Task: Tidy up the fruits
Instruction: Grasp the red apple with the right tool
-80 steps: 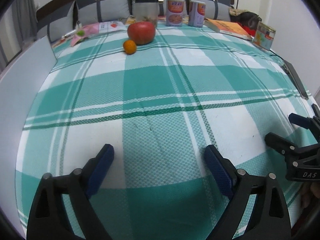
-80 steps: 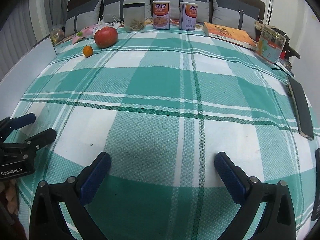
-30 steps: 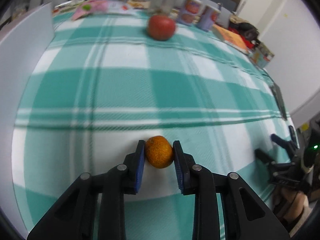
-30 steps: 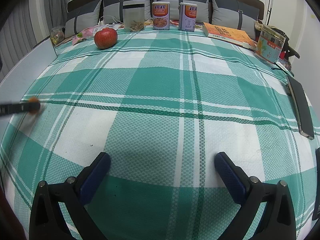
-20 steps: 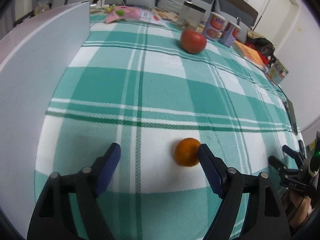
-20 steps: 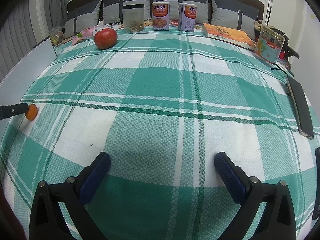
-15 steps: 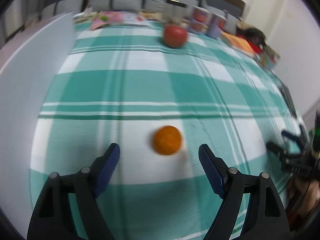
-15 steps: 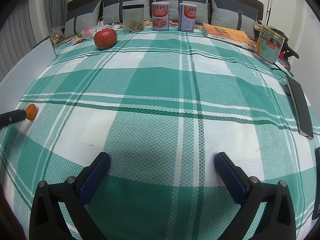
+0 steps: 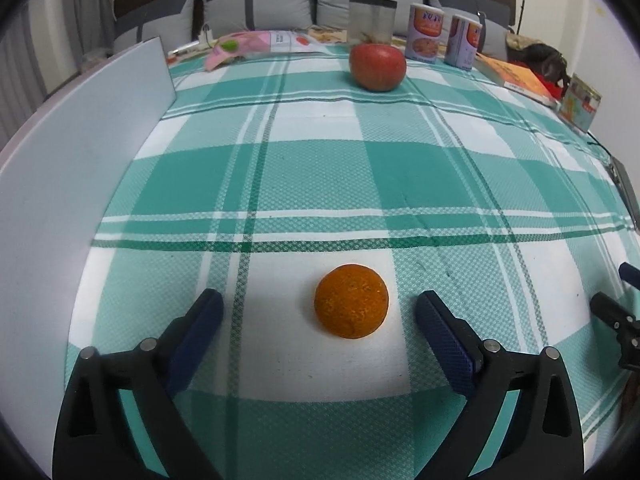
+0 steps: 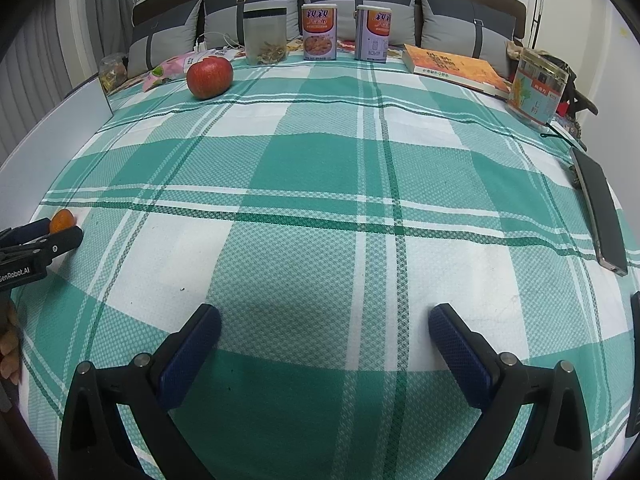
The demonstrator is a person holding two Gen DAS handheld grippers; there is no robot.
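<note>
Left wrist view: left hand-held gripper (image 9: 316, 312) opening wide, orange (image 9: 351, 301) loose between the pads, touching neither, resting on a white square of the checked cloth (image 9: 360, 168). Right hand-held gripper (image 10: 324, 330) agape and empty. Apple (image 9: 377, 67) well apart at the far edge near the cans (image 9: 426, 33). Probably one fruit placed, apple left.

In the right wrist view the left gripper (image 10: 60, 227) covers the lower part of the orange (image 10: 62, 220) near the bed's left edge. A dark flat thing (image 10: 600, 212), perhaps a phone, lies at the right edge; another (image 10: 634, 364) is cut off.
</note>
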